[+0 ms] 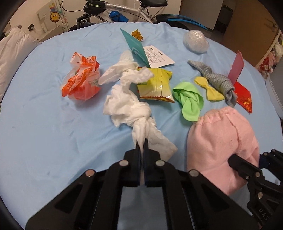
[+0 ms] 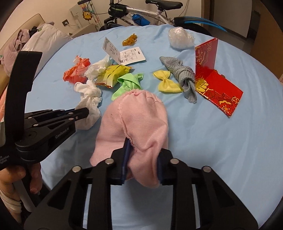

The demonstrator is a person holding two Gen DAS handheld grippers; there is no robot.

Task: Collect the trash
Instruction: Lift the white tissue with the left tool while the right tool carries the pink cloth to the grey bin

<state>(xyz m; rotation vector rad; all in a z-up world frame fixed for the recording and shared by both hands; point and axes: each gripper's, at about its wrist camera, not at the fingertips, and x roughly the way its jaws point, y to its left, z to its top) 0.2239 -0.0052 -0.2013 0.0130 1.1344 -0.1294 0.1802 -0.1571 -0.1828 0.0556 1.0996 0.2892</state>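
Observation:
A long knotted white tissue (image 1: 123, 104) lies across the blue sheet (image 1: 44, 123). My left gripper (image 1: 142, 146) is shut on its near end; in the right wrist view that gripper (image 2: 83, 111) reaches in from the left onto the white tissue (image 2: 90, 99). A pink cloth cap (image 2: 134, 120) lies nearest the front. My right gripper (image 2: 143, 152) is shut on its near edge, the fabric bunched between the pads. In the left wrist view the pink cap (image 1: 221, 141) sits at the right with the right gripper (image 1: 235, 162) at its lower edge.
Scattered on the sheet: an orange plastic bag (image 1: 81, 79), a yellow snack packet (image 1: 155, 85), a green cloth (image 1: 189, 99), a yellow bow (image 1: 210, 88), a grey knit rag (image 1: 219, 81), a red envelope (image 2: 215, 83), bubble wrap (image 2: 180, 38), a leaflet (image 2: 130, 56). A bicycle (image 2: 141, 12) stands behind.

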